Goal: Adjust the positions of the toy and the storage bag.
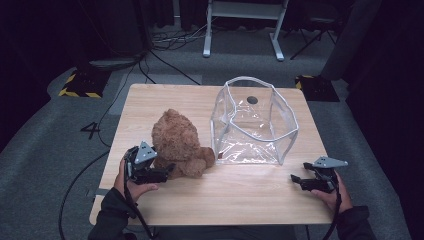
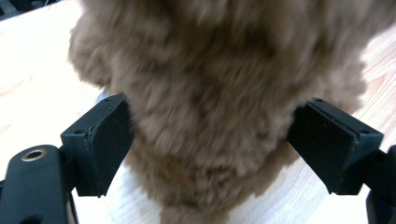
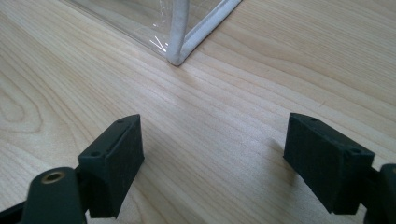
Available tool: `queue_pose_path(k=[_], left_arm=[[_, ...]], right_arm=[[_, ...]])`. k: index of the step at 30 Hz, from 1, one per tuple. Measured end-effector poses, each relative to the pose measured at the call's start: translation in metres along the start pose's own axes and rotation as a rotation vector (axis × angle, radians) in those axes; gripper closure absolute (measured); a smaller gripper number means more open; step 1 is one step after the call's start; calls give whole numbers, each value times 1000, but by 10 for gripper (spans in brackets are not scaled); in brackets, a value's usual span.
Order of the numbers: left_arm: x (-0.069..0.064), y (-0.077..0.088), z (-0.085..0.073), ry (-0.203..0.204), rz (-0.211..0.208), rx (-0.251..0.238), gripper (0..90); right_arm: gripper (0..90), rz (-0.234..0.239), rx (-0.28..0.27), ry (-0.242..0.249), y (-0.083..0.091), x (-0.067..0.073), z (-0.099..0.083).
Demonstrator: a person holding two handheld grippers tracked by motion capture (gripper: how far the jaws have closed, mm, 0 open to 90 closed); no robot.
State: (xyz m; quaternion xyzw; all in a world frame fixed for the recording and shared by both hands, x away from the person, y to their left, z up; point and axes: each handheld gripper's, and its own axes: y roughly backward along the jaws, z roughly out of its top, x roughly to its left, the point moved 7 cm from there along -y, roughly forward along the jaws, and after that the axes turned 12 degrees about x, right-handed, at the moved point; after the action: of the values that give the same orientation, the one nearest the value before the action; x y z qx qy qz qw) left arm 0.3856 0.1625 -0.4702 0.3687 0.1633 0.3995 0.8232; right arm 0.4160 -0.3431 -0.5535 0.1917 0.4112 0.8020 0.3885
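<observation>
A brown teddy bear [image 1: 177,142] sits on the wooden table [image 1: 225,197], left of centre. My left gripper [image 1: 167,173] is at the bear's near left side. In the left gripper view the bear's fur [image 2: 215,84] lies between the wide-apart jaws and brushes both pads [image 2: 109,144]; the left gripper [image 2: 210,140] is open. An open clear plastic bag with white piping [image 1: 252,122] stands to the bear's right. My right gripper [image 1: 298,181] rests open near the table's right front, a short way from the bag's near corner [image 3: 179,49], with bare wood between the jaws of the right gripper [image 3: 212,161].
Behind the table, the floor holds black cables [image 1: 165,42], white desk legs [image 1: 277,47] and yellow-black striped blocks [image 1: 80,85]. A dark round mark [image 1: 252,99] shows through the bag. A "4" [image 1: 91,130] is marked on the floor at left.
</observation>
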Motion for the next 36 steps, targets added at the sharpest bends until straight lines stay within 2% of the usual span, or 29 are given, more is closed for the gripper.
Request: queue_pose_path(k=[7,14,18,22,24,26,29,33,36], left_arm=[[-1,-5,11,-16,-4,-18,152],[-2,-6,19,-16,-5,-28,135],[-2,1,29,-1,-18,-68,137],[-1,-3,35,16,-27,-71,123],[-1,-4,38,23,-35,-94,121],[0,-7,41,19,-41,-104,105],[0,-12,44,35,-60,-118,76],[-3,-17,46,25,-65,-120,6],[-5,-18,48,8,-45,-104,2]], right_arm=[[196,0,0,0,0,0,0],[196,0,0,0,0,0,0],[196,0,0,0,0,0,0],[196,0,0,0,0,0,0],[196,0,0,0,0,0,0],[196,0,0,0,0,0,0],[196,1,2,0,0,0,0],[196,1,3,0,0,0,0],[196,1,3,0,0,0,0]])
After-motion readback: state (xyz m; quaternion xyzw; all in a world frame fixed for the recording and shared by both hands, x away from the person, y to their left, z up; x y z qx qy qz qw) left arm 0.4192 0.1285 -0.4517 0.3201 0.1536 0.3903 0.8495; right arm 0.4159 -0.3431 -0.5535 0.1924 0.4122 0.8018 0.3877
